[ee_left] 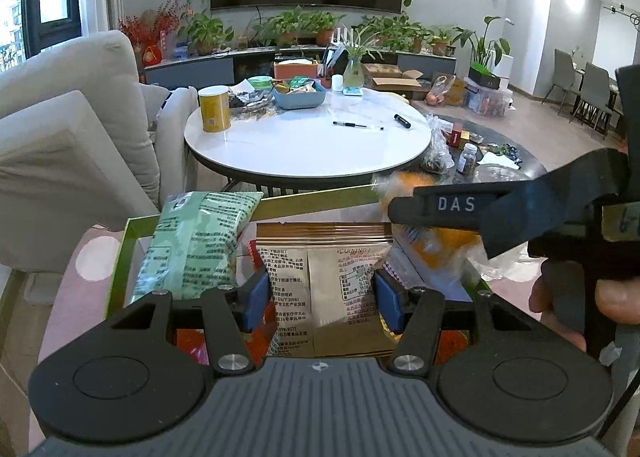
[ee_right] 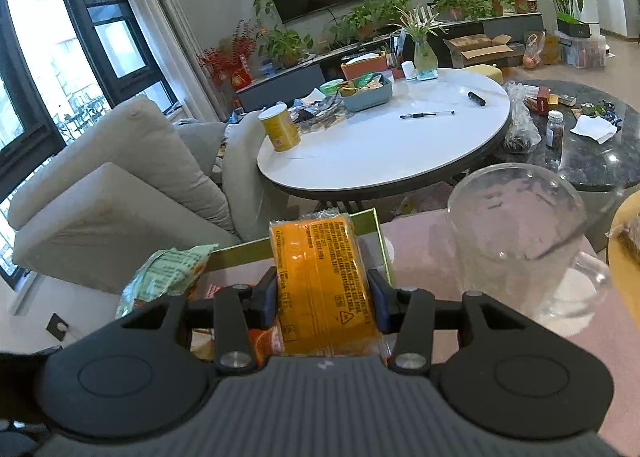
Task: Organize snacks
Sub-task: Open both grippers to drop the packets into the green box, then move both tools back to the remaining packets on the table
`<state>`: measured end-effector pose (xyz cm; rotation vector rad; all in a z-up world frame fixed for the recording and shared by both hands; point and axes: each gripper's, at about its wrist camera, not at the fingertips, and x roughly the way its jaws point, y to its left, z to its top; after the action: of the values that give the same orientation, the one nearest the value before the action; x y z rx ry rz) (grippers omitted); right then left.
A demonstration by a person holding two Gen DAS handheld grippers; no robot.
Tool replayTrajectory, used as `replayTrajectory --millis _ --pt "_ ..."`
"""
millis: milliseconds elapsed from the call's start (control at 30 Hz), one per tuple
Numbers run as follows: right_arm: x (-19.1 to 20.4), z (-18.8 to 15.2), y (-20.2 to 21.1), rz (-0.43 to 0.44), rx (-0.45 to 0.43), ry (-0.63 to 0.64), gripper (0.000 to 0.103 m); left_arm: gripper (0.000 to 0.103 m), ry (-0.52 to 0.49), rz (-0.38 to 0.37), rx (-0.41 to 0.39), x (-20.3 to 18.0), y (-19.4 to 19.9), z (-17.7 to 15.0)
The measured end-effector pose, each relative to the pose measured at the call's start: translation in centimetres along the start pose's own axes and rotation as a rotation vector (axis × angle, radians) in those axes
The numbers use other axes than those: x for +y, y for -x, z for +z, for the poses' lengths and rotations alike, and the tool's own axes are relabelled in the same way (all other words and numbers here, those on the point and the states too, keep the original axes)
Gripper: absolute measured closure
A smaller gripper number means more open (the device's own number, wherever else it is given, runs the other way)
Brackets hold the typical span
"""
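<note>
Left tongs (ee_left: pixel 320 297) clamped on gold pack (ee_left: pixel 320 277); right tongs (ee_right: pixel 326 303) clamped on orange pack (ee_right: pixel 320 277), over green box (ee_left: pixel 320 199).

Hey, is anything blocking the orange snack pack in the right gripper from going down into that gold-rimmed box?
Nothing visible blocks it. The orange pack, between the right gripper's pads, hangs above the box. A green bag lies off to its left and a glass mug stands outside, right.

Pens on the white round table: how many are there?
1. A single pen lies near the middle of the white round table, with a short black marker-like stick beside it. Others may hide behind the clutter.
</note>
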<state>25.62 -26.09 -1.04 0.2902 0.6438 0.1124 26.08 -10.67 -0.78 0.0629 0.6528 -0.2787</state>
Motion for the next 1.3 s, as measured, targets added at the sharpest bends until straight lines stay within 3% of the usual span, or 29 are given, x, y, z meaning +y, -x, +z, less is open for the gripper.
replayTrajectory --millis 200,300,400,800,1300 --pt "-0.8 0.1 0.4 0.018 -0.004 -0.03 0.049 0.049 0.004 0.02 0.016 -0.1 -1.1 -0.2" --pt "-1.0 -0.1 1.5 0.015 -0.014 -0.025 0.048 0.038 0.003 0.017 0.001 -0.1 -0.6 -0.4" --pt "-1.1 -0.1 2.4 0.014 -0.027 -0.023 0.048 0.035 -0.003 0.041 -0.027 0.0 0.5 -0.3" --pt "-0.1 -2.8 7.8 0.029 -0.038 0.095 0.044 0.021 -0.011 0.062 -0.093 1.1 8.3 -3.5" --pt "1.9 -8.3 13.0 0.053 0.004 0.168 0.044 0.016 0.012 0.064 -0.075 2.7 17.0 -11.1"
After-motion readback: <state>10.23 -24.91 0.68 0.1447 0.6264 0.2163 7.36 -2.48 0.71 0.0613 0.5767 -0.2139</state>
